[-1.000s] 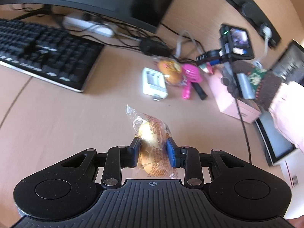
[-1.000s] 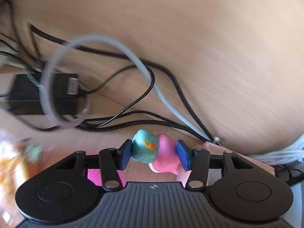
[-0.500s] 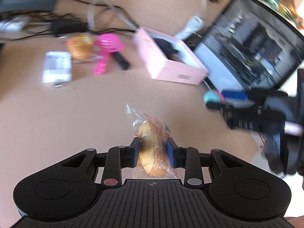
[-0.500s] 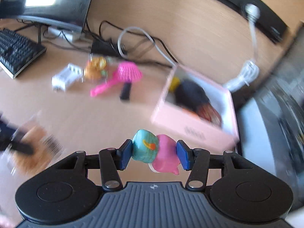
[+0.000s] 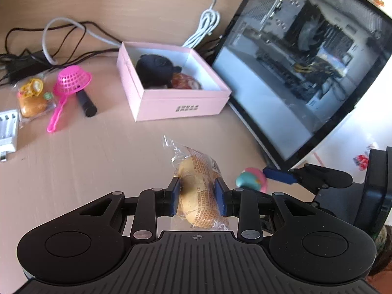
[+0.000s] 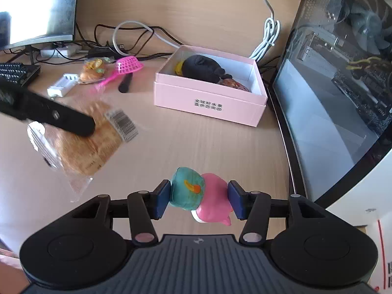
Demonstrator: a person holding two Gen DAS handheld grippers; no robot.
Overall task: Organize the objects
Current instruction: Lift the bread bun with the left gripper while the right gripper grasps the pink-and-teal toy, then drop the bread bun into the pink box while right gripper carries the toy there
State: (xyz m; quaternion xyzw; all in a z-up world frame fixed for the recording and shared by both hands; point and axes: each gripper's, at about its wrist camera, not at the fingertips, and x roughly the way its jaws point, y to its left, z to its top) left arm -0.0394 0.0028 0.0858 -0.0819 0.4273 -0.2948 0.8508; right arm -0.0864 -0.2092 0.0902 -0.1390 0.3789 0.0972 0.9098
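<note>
Wrapped bread bun [image 5: 198, 191] is clamped in left gripper [image 5: 198, 197], teal-pink rubber toy [image 6: 199, 193] in right gripper [image 6: 199, 199]; open pink cardboard box [image 5: 181, 105], upper centre, part filled; four items are left upper left.

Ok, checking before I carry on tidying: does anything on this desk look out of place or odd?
Several loose items lie bunched together on the desk, outside the pink box: pink strainer, wrapped snack, white charger, black tube. Nothing looks spilled or damaged.

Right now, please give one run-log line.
left gripper: holds bun | right gripper: holds toy | box: open
</note>
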